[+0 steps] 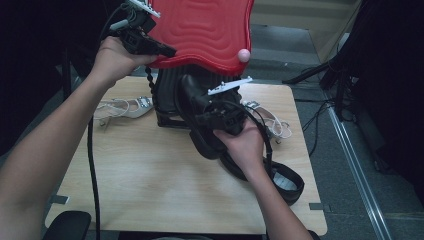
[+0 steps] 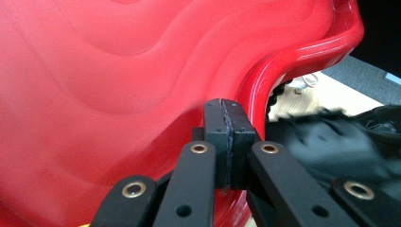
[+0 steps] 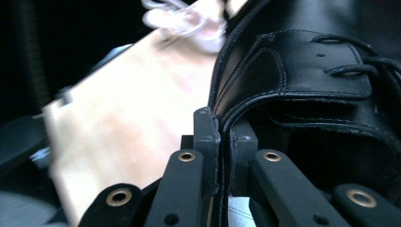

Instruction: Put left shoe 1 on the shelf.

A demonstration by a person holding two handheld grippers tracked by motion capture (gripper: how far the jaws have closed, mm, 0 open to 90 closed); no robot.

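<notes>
Two grippers busy: left gripper (image 1: 167, 50) clamped on red lid (image 1: 202, 30) edge, raised; right gripper (image 1: 200, 117) pinching black shoe (image 1: 200, 135) collar, shoe just below lid, before black bin (image 1: 167, 95) on counter (image 1: 145, 175).

— How many shoes do you count on the table (image 1: 150, 190)?
— Two black shoes: one lifted (image 1: 192, 112), one near the right edge (image 1: 280, 177). Two white sandals, one at the left edge (image 1: 125, 107), one at the right (image 1: 272, 122).
— Anything else?
— One red lid (image 1: 205, 30), one black bin (image 1: 167, 100).
</notes>
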